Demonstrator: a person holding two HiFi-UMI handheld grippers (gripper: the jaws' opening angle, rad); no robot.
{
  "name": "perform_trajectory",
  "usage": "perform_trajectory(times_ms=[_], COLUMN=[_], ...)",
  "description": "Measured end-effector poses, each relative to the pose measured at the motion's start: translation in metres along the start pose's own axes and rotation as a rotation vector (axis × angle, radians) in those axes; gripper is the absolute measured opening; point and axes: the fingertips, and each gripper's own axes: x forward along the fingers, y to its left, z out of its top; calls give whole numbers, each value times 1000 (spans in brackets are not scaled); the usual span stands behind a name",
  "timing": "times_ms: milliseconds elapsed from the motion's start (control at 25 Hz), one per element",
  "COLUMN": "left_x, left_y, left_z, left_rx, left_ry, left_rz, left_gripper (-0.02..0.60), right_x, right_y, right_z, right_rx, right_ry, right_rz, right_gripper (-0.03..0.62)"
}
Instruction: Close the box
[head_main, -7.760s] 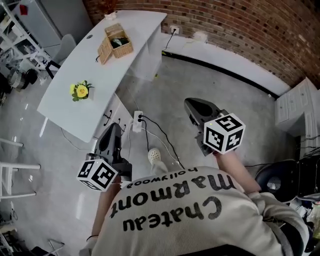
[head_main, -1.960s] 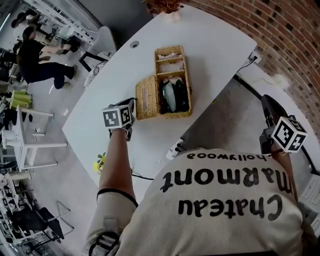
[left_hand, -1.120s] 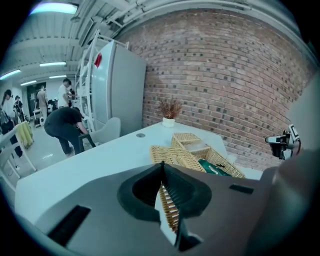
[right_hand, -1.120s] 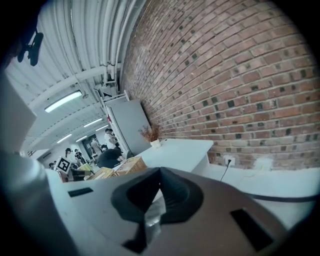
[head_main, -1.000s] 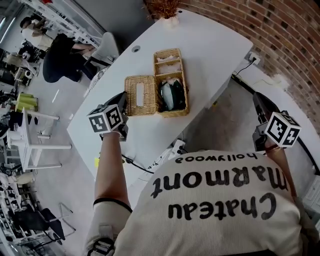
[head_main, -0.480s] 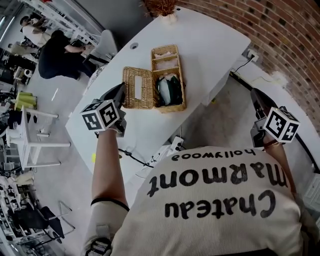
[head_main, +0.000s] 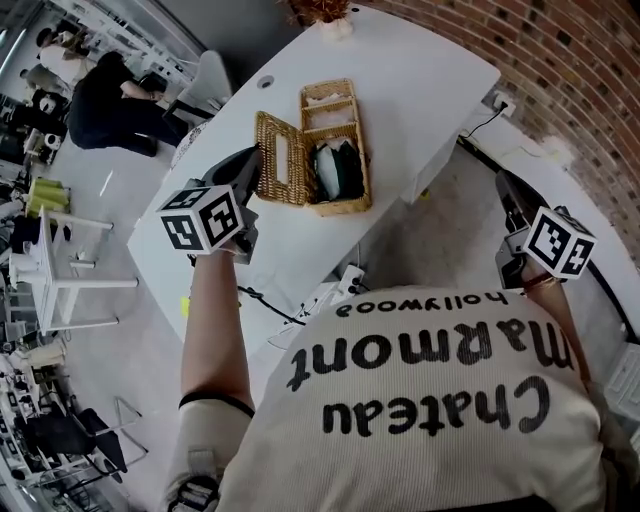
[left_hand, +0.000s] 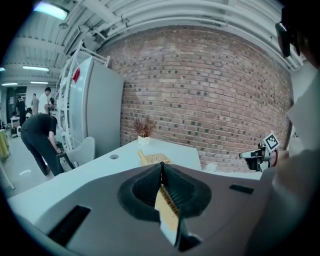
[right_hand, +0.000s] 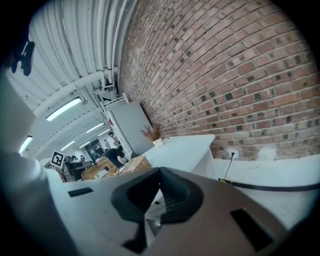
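Observation:
A wicker box (head_main: 345, 205) stands open on the white table (head_main: 420, 60), with dark and white items (head_main: 335, 168) inside. Its hinged lid (head_main: 270, 158) stands tilted up at the box's left side. My left gripper (head_main: 254, 160) is shut on the lid's free edge. In the left gripper view the lid's weave (left_hand: 167, 207) shows pinched between that gripper's (left_hand: 161, 169) jaws, with the box (left_hand: 156, 159) beyond. My right gripper (head_main: 508, 200) hangs off the table's right end over the floor. Its jaws (right_hand: 159, 172) are shut and hold nothing; box (right_hand: 132, 164) and lid (right_hand: 97, 170) lie to its left.
A small vase with dried plants (head_main: 330, 22) stands at the table's far end, near a round cable hole (head_main: 265, 82). A brick wall (head_main: 560, 70) runs along the right. A power strip (head_main: 345, 285) lies on the floor. A person (head_main: 105, 95) bends by a chair (head_main: 205, 80).
The lid lay flat on the table to the box's left a second ago; now it is lifted and tilted up, with my left gripper risen toward the box. The right gripper barely moved.

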Motion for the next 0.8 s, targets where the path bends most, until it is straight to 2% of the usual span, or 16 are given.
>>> perform_trajectory(times_ms=[240, 440, 800], left_x=[8, 15, 27], left_y=[-29, -47, -70], left_z=[9, 13, 12], left_rx=[32, 51, 41], left_ry=[-9, -15, -17], left_rz=[-68, -119, -180], left_gripper=[17, 17, 17], right_x=[-1, -3, -8], right_y=[1, 3, -6], right_z=[-1, 0, -6], right_rx=[1, -57, -36], right_ry=[-6, -2, 20], right_rz=[6, 1, -11], right_gripper=[3, 3, 3])
